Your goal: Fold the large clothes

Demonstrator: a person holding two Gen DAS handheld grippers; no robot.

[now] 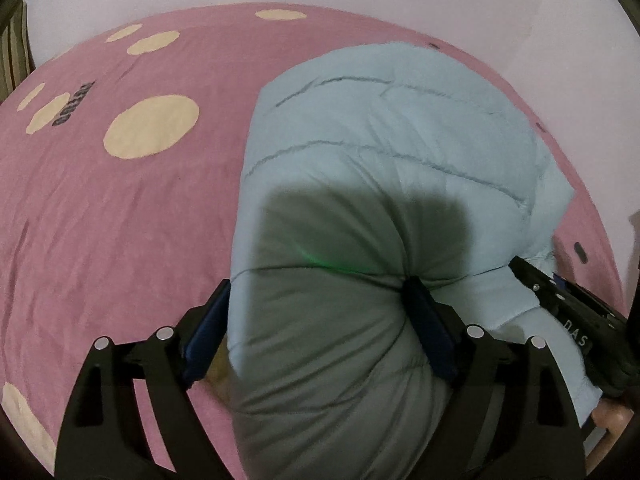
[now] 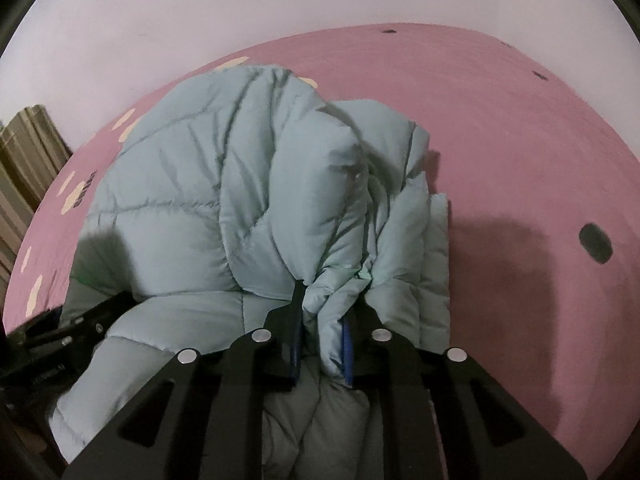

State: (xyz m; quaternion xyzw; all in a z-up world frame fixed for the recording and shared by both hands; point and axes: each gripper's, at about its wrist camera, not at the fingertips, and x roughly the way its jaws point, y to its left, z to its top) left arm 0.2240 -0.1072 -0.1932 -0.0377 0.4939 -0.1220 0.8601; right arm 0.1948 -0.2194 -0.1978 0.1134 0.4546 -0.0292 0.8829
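A pale blue puffer jacket (image 1: 400, 140) lies bunched on a pink bedsheet (image 1: 120, 208). My left gripper (image 1: 320, 292) has its jaws wide apart around a thick puffy fold of the jacket, with fabric pressed between both pads. My right gripper (image 2: 332, 300) is shut on a gathered edge of the same jacket (image 2: 240, 184), which rises in a heap ahead of it. The right gripper also shows in the left wrist view (image 1: 568, 304) at the jacket's right side. The left gripper shows in the right wrist view (image 2: 60, 332) at the lower left.
The pink sheet (image 2: 520, 160) has cream spots (image 1: 152, 126) on the left and small dark spots (image 2: 596, 243) on the right. A white wall (image 2: 200, 12) runs behind the bed. A striped curtain (image 2: 28, 152) hangs at the far left.
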